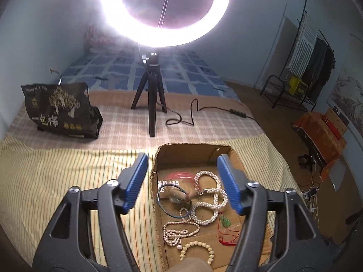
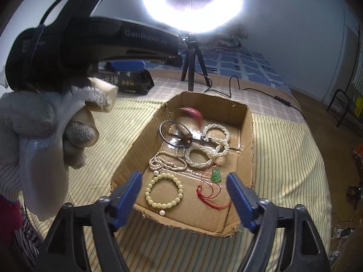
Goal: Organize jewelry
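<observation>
Bed [image 2: 283, 147]: covered with a striped yellow sheet; the cardboard box lies on it.
Ring light [image 1: 165, 11]: on a black tripod behind the box.
Cardboard box [image 2: 246, 136]: open tray, holding all the jewelry.
Left gripper [image 1: 188, 181]: jaws apart, empty, above the box.
Right gripper [image 2: 183, 195]: jaws apart, empty, over the near edge of the box.
Pearl necklace [image 2: 215, 145]: coiled near the middle.
Cream bead bracelet [image 2: 164, 190]: near front.
Green pendant [image 2: 216, 174]: on a red cord.
</observation>
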Available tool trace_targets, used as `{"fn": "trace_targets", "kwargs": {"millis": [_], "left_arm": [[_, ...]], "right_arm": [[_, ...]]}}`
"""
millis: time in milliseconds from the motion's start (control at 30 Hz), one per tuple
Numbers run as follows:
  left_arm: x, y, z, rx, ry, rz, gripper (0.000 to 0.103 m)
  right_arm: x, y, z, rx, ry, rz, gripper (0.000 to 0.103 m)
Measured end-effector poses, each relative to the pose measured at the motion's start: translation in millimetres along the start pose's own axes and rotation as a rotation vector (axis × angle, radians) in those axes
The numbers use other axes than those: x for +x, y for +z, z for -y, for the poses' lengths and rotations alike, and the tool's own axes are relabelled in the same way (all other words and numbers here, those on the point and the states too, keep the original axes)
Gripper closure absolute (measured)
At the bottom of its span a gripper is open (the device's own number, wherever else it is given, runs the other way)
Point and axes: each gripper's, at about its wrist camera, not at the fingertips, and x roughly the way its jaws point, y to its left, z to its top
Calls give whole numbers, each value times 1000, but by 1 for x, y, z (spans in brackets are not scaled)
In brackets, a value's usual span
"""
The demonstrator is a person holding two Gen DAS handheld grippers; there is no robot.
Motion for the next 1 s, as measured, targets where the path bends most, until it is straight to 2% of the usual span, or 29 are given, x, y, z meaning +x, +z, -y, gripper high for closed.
{"fn": "trace_targets", "kwargs": {"millis": [33,233,600,1000], "left_arm": [[-1,0,1,2,3,5,25],[-5,0,2,15,9,6,24],[-22,3,1,23,13,23,24],[-61,5,-3,65,42,82,24]], "right_arm": [[-1,0,0,-1,-6,4,17],[-4,0,-2,0,-36,21,6],[-12,3,-5,9,-56,40,3],[-36,3,-3,42,-87,74,3]]}}
